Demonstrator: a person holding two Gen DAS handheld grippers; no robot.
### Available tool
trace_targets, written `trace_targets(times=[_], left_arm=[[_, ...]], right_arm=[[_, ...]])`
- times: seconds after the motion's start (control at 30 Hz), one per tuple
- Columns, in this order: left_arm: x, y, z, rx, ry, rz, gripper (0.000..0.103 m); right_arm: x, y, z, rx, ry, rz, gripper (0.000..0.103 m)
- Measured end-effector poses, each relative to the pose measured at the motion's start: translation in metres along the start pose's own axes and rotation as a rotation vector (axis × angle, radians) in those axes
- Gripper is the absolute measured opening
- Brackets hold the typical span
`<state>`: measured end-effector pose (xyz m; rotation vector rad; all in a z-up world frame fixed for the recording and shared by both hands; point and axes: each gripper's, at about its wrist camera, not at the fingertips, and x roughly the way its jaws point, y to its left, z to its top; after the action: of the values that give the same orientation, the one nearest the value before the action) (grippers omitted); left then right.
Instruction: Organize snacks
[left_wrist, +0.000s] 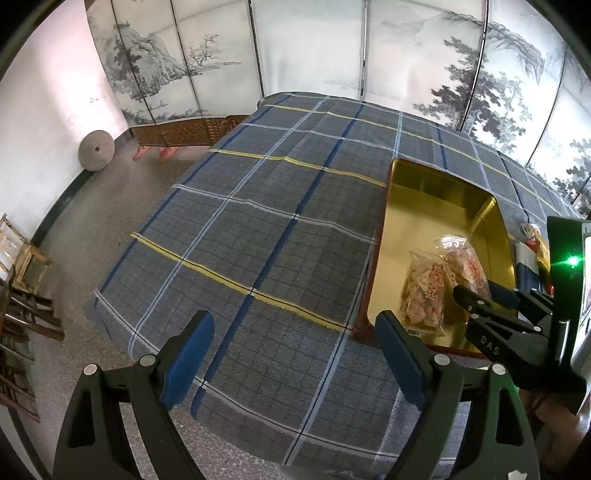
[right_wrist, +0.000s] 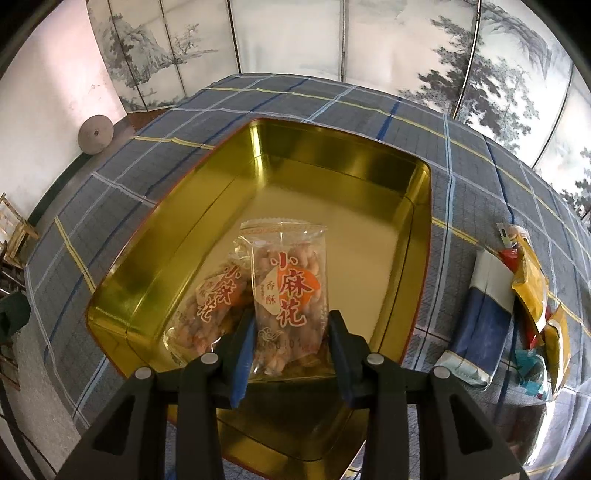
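1. The right gripper (right_wrist: 290, 354) is clamped on a clear snack packet (right_wrist: 290, 291) printed with red characters, blue pads pressed to its two sides near the lower end; the packet hangs inside the gold tin (right_wrist: 155, 236), over its near half
2. A second, matching packet (right_wrist: 210, 306) already lies on the tin floor just to the left, partly behind the held one
3. The step in hand looks like setting this packet down beside its twin. To do it well, I would lower it until its bottom rests on the tin floor, lay it flat and parallel to the first one, and only then let the pads part, so it does not tip or slide onto its neighbour
4. The left gripper (left_wrist: 295, 365) waits with its jaws wide apart and nothing between them, over the near edge of the table, left of the tin
5. More snacks sit on the table right of the tin: a blue and white pack (right_wrist: 480, 325) and a pile of yellow and red sachets (right_wrist: 535, 295)
6. The surface is a grey-blue plaid cloth (left_wrist: 277, 221) with yellow lines, slightly rumpled
7. Behind stands a folding screen (left_wrist: 314, 48) painted with ink landscapes; a round stone disc (left_wrist: 96, 150) leans on the pale wall, and wooden chairs (left_wrist: 22, 258) stand at the left on a speckled floor
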<state>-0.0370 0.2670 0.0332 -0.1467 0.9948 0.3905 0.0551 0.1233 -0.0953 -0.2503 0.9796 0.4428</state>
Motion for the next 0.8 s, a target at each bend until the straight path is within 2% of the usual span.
trace_targets(times=[0.13,0.37,0.6,0.8], left_arm=[[0.0,-0.001,-0.001,-0.002,0.005,-0.001,0.087],[0.001,-0.006,-0.005,0.005,0.009,-0.003,0.087],[-0.003,-0.016,-0.007,0.012,0.003,-0.017,0.087],[-0.01,-0.033,-0.007,0.033,-0.01,-0.044,0.087]], right_arm=[[0.0,0.0,-0.001,-0.003,0.006,0.014,0.039],[-0.006,0.004,-0.004,-0.022,0.0,0.024,0.05],[-0.026,0.001,-0.007,-0.035,-0.04,0.051,0.052],[-0.048,-0.02,-0.014,-0.001,-0.073,0.093,0.052]])
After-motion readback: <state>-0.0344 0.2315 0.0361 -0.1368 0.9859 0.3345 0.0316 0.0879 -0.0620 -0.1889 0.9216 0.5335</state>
